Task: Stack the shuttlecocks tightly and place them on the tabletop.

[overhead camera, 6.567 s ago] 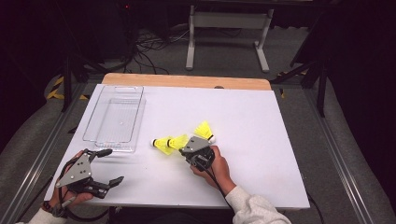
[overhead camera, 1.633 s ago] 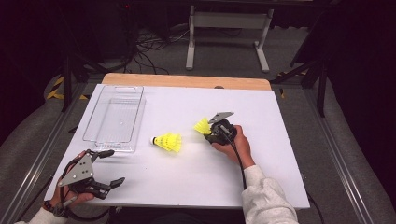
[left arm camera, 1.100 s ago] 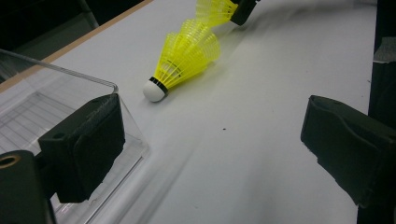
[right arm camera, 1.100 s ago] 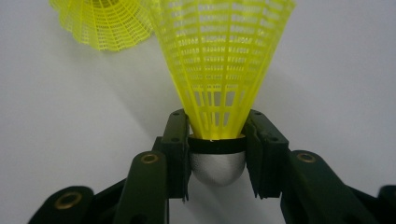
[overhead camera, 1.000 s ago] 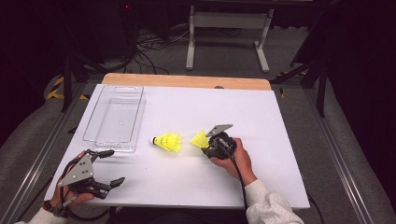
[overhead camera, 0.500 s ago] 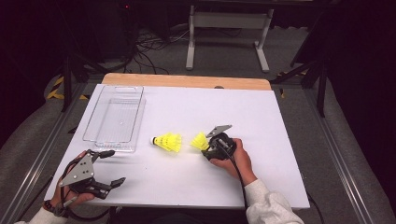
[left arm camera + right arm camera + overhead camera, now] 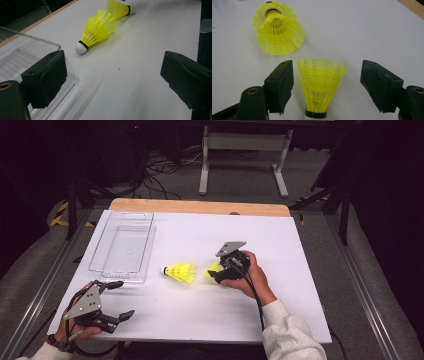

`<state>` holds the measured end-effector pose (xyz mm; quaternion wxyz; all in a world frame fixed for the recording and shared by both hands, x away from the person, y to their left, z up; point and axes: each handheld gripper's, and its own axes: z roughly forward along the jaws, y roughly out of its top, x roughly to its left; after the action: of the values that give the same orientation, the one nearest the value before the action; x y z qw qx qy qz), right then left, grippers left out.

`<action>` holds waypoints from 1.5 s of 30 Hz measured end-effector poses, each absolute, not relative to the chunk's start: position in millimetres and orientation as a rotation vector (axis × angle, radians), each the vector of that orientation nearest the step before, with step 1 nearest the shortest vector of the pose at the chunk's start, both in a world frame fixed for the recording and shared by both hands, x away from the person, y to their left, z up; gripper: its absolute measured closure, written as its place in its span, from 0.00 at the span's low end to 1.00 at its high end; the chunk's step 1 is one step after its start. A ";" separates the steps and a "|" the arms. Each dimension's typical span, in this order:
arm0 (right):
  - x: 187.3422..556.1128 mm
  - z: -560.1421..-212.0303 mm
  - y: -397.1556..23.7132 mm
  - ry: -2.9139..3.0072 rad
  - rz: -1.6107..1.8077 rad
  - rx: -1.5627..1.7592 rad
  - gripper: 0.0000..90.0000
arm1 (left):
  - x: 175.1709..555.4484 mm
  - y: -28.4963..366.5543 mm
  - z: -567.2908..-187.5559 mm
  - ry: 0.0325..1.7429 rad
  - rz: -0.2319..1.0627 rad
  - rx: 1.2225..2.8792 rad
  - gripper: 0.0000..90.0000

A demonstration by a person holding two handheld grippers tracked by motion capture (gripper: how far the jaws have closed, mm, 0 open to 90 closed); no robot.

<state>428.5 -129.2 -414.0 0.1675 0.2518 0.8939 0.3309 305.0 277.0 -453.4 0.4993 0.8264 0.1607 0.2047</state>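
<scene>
R gripper (image 7: 325, 82) has just been opening, jaws wide w/ single shuttlecock (image 7: 320, 85) loose between them mid-frame, apparently let go beside stacked shuttlecocks (image 7: 277, 32) upper left; L gripper (image 7: 112, 75) open, empty.

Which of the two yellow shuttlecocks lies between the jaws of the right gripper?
The single shuttlecock, with its skirt pointing away from the right gripper, whose pads stand clear of it. The other is a nested stack, lying farther off on the table.
</scene>
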 end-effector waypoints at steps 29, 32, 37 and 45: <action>459.2 -410.2 -102.9 2.739 0.750 0.549 0.99 | 306.2 275.1 -455.0 0.382 0.474 2.012 0.09; 457.4 -405.7 -102.5 2.684 0.817 0.572 0.99 | 306.2 275.1 -454.8 0.381 0.475 2.011 0.09; 450.4 -401.2 -94.2 2.612 0.959 0.623 0.98 | 305.9 275.6 -454.6 0.384 0.477 2.008 0.09; 446.2 -415.6 -91.6 2.531 1.086 0.771 0.97 | 305.0 276.4 -453.6 0.383 0.480 2.003 0.09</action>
<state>446.2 -91.6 -415.6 0.1403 0.2670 0.8762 0.3760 305.0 276.4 -453.6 0.4999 0.8281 0.1583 0.1983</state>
